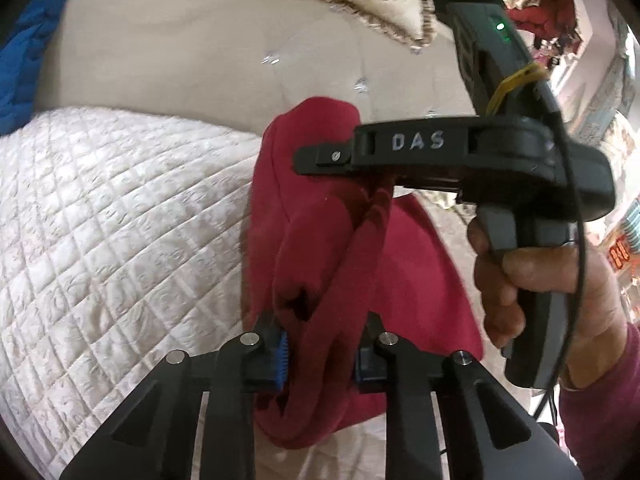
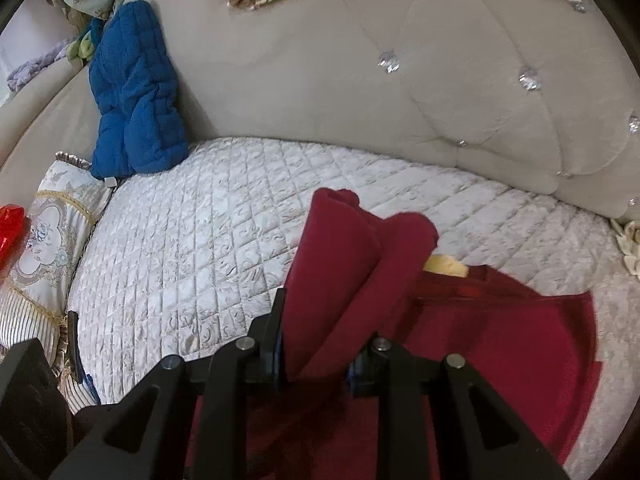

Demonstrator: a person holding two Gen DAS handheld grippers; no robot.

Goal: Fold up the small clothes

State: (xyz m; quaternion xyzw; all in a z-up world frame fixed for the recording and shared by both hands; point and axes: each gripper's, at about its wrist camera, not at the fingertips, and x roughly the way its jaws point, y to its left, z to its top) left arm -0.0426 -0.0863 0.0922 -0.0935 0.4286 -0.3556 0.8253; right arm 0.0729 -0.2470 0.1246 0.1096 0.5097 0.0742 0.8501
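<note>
Here the red garment (image 2: 500, 340) lies partly on the quilted white cover (image 2: 192, 248), toward its right side, with one folded edge lifted off it. Wide bare quilt stretches to the left, up to the blue padded cloth (image 2: 136, 92) against the tufted backrest (image 2: 360, 80). The left gripper (image 1: 320, 354) is clamped on a bunched roll of red fabric. The right gripper (image 2: 316, 360) pinches a doubled fold of the garment, its fingers narrowly apart around the cloth. A hand (image 1: 540, 292) holds the right gripper's handle. The garment's near part is hidden behind the grippers' frames, and a yellowish patch (image 2: 446, 266) beside the collar is hard to make out.
</note>
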